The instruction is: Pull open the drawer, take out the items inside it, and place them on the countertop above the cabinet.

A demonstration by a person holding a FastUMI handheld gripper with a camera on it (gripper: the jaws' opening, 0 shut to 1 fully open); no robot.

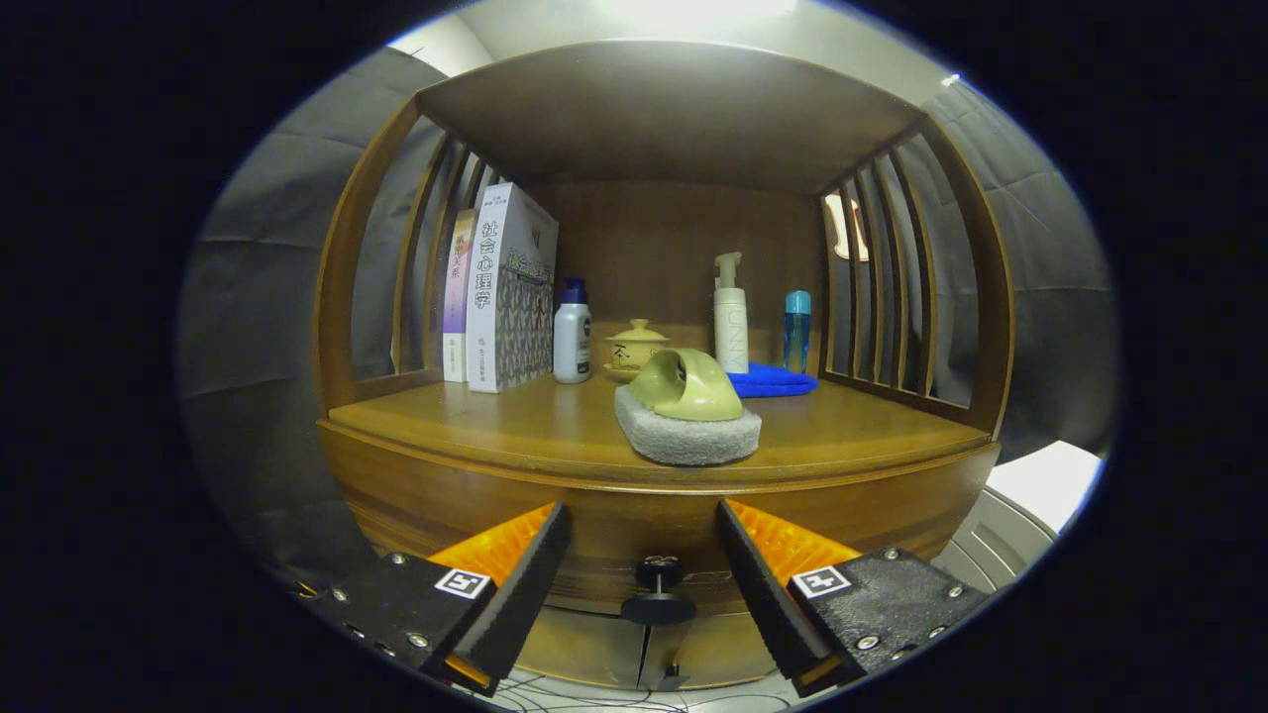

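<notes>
Wooden cabinet (654, 555) faces the gripper (644, 569), whose jaws stand open, gripping nothing, with the drawer's dark knob (658, 591) between them and the drawer (654, 535) shut. Above the knob, on the surface (475, 426), a green-handled scrubbing pad (687, 416) sits near the front edge. Behind the pad stand books (505, 292), a white bottle (573, 335), a lidded cup (634, 349), a pump bottle (730, 317), a blue cloth (778, 380) and a blue bottle (796, 332).

Gripper view faces cabinet (654, 515) front, near, level with countertop (555, 431) (fisheye)
</notes>
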